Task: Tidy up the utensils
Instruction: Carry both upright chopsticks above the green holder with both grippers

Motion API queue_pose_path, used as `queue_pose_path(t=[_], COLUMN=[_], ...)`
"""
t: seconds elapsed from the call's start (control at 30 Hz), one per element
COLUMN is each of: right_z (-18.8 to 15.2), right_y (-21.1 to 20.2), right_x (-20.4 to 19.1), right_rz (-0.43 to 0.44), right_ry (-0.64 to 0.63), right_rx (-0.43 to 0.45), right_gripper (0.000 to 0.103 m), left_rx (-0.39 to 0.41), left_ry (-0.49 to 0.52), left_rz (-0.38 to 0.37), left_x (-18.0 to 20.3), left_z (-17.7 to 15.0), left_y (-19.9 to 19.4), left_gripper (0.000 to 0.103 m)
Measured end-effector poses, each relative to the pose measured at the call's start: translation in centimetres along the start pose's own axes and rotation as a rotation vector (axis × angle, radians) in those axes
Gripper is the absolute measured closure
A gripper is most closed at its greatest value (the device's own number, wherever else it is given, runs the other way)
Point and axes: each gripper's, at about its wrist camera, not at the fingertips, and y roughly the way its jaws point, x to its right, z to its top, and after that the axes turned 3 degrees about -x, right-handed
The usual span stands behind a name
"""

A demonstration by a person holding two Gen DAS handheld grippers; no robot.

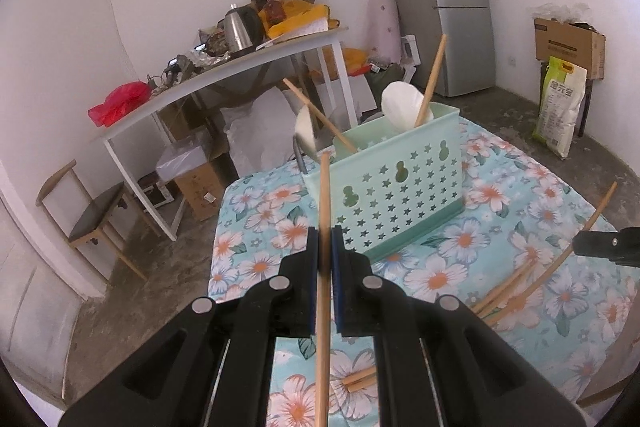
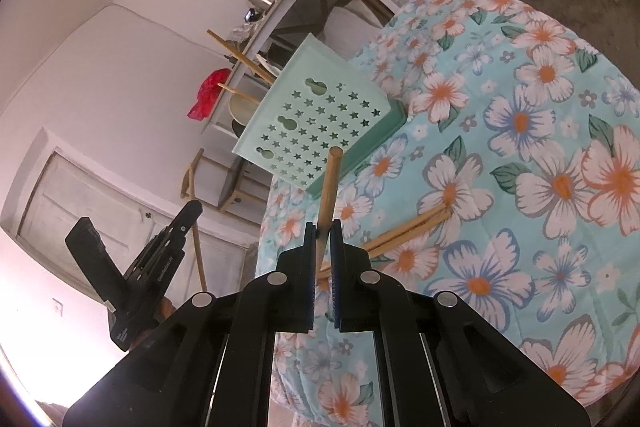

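Wooden, pale and slender, one chopstick (image 1: 323,267) is pinched in the left gripper (image 1: 325,259), another (image 2: 329,187) in the right gripper (image 2: 323,251).

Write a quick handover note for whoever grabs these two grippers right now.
Left hand-held gripper: shut on a chopstick.
Right hand-held gripper: shut on another chopstick.
Green basket stands on the floral tablecloth.
Done: two chopsticks and two white spoons are in the basket.
Left: drop in both held chopsticks, then the loose chopsticks on the cloth.
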Motion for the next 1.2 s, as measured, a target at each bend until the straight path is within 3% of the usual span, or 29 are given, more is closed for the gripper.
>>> queue_pose_path(t=[0.4, 0.6, 0.7, 0.9, 1.2], right_z=[0.1, 0.4, 0.5, 0.6, 1.2], right_y=[-0.3, -0.8, -1.1, -1.5, -1.6], right_x=[-0.6, -0.4, -0.3, 0.1, 0.6], right_rz=[0.001, -0.002, -0.006, -0.009, -0.014], right_ry=[-0.018, -0.018, -0.016, -0.005, 0.005], right_rx=[0.006, 0.016, 0.025, 0.034, 0.035], right_gripper=[0.098, 0.098, 0.099, 0.099, 0.099], left_rx=[-0.003, 0.057, 0.141, 0.394, 0.563], left_ry=[-0.030, -0.091, -0.178, -0.401, -0.720], left_rz=[0.012, -0.059, -0.151, -0.323, -0.503], left_x=[-0.6, -1.9, -3.7, -7.8, -11.2], left_z=[0.3, 2.2, 4.3, 9.3, 14.1], left_y=[-0.2, -1.3, -2.4, -4.2, -0.3], left_gripper=[0.097, 0.097, 0.097, 0.097, 0.097])
